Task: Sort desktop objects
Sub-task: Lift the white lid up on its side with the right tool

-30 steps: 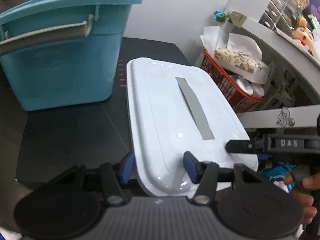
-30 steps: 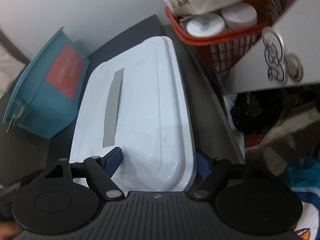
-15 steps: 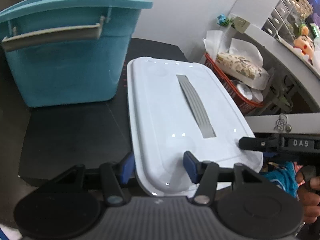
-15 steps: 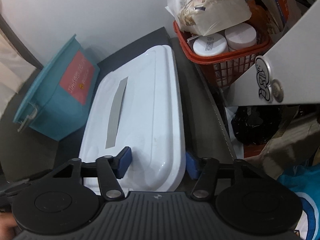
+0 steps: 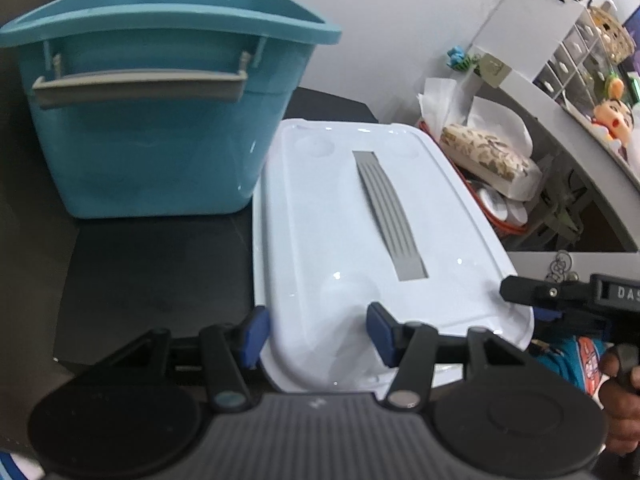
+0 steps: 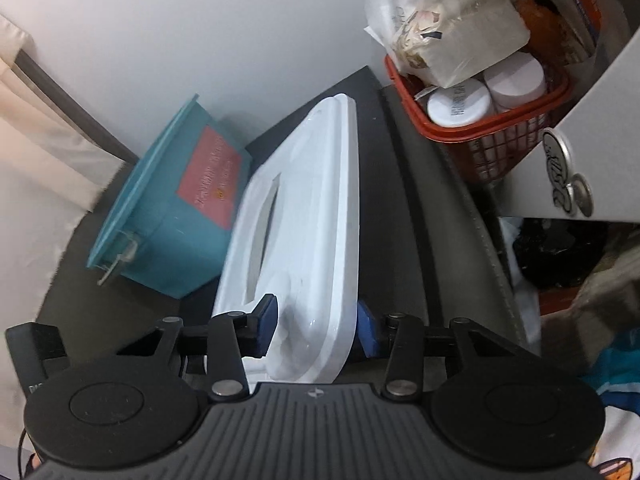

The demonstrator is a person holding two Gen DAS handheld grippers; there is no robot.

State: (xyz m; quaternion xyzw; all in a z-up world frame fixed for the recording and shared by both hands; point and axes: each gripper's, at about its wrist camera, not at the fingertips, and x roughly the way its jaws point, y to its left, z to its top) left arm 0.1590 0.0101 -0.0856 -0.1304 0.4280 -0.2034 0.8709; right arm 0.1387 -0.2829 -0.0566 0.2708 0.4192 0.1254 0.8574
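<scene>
Left tongs: lower centre of the left wrist view; blue pads either side of the near left corner of the white lid, narrowly parted and pressing on its edge, so the lid is gripped.
Right tongs: lower centre of the right wrist view; jaws closing, with the lid's near right corner between the blue pads; both pads appear to touch the rim.
Right tongs, seen from the left wrist: black finger reaching in from the right edge of the frame to the lid's near right corner; a hand shows below it at the lower right.
White lid: centre of both views, glossy, with a grey ribbed strip along its middle; in the right wrist view it is tilted, left side higher.
Blue bin: upper left of the left wrist view, standing on the dark bench, grey handle facing the camera, just beside the lid's left edge; whether they touch I cannot tell.
Red basket: upper right of the right wrist view, holding white-capped jars and a wrapped packet, apart from the lid.
</scene>
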